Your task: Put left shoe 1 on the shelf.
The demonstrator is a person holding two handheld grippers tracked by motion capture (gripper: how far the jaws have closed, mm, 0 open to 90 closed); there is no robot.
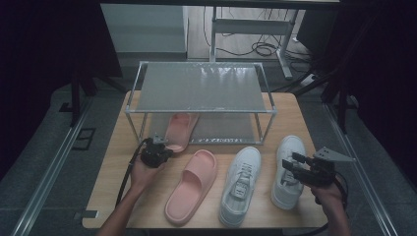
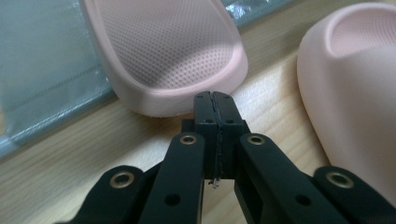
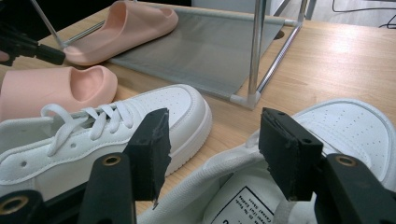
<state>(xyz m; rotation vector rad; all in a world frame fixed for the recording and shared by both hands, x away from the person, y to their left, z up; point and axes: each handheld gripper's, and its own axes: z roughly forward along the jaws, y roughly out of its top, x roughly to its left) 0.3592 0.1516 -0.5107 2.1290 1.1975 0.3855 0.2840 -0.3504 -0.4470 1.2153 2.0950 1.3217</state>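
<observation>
One pink slipper (image 1: pixel 179 129) lies on the rack's lower shelf (image 1: pixel 221 129), its heel (image 2: pixel 168 51) hanging over the front edge. My left gripper (image 1: pixel 161 146) is shut with nothing between its jaws. Its tip (image 2: pixel 215 100) sits right at that heel's rim; I cannot tell if they touch. The second pink slipper (image 1: pixel 193 184) lies on the table beside it (image 2: pixel 355 93). Two white sneakers (image 1: pixel 241 184) (image 1: pixel 287 169) lie to the right. My right gripper (image 1: pixel 293 163) is open (image 3: pixel 210 154) above the right sneaker's collar (image 3: pixel 345 126).
The metal-framed shoe rack (image 1: pixel 201 87) stands at the back of the wooden table (image 1: pixel 113 162), and its upper shelf is bare. A rack leg (image 3: pixel 256 51) stands just beyond the left sneaker (image 3: pixel 116 126). Cables trail from both grippers toward the table's front edge.
</observation>
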